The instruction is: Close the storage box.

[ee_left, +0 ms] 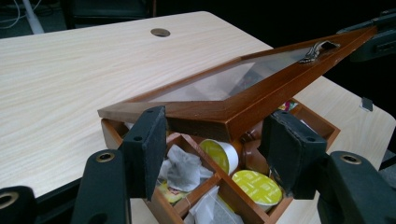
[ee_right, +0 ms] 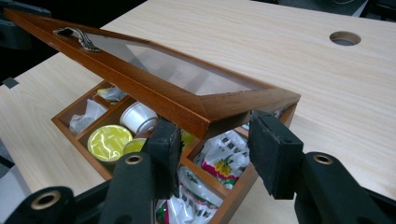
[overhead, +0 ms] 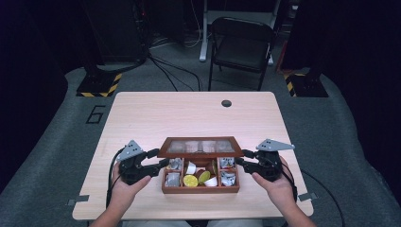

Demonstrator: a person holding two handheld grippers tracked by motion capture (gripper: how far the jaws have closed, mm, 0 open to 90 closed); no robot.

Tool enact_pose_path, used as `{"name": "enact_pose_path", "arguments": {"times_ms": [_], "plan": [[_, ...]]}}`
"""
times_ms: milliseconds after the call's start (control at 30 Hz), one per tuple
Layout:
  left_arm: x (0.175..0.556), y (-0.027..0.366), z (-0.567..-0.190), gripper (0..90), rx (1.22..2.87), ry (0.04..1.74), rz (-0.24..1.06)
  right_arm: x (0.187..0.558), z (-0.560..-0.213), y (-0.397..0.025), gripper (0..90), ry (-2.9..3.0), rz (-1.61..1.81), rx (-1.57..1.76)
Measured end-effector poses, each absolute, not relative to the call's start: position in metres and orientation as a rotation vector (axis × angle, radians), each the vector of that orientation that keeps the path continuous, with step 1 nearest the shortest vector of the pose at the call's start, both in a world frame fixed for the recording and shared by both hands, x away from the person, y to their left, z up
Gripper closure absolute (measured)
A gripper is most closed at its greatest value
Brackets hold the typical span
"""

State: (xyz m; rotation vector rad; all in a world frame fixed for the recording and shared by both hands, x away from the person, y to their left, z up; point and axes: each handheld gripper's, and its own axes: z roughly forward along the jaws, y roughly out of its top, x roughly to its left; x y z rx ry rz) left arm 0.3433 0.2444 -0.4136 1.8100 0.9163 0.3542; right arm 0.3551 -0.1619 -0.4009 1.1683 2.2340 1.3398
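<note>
box (overhead: 200, 189): reddish-brown wood, smooth, satin sheen | lid (ee_left: 243, 100): same wood frame, clear glossy glass pane, small dull metal handle (ee_left: 317, 49) | table (overhead: 189, 113): pale wood-grain laminate, smooth, matt | capsules (ee_left: 257, 186): plastic cups, yellow foil-like tops | sachets (ee_right: 222, 158): crinkled glossy wrap | left gripper (ee_left: 215, 149) pads: matt black, foam-like

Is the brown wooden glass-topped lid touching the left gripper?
Cannot tell. In the left gripper view the brown wooden glass-topped lid has its corner between the open jaws of the left gripper, but no contact or gap shows plainly.
</note>
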Motion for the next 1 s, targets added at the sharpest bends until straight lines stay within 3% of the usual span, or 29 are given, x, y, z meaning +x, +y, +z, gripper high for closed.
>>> {"name": "enact_pose_path", "arguments": {"times_ms": [1000], "plan": [[0.307,0.249,-0.459,44.2,1.856,0.939,0.35,0.318,-0.46,-0.164,55.7,2.321,1.217,1.108]]}}
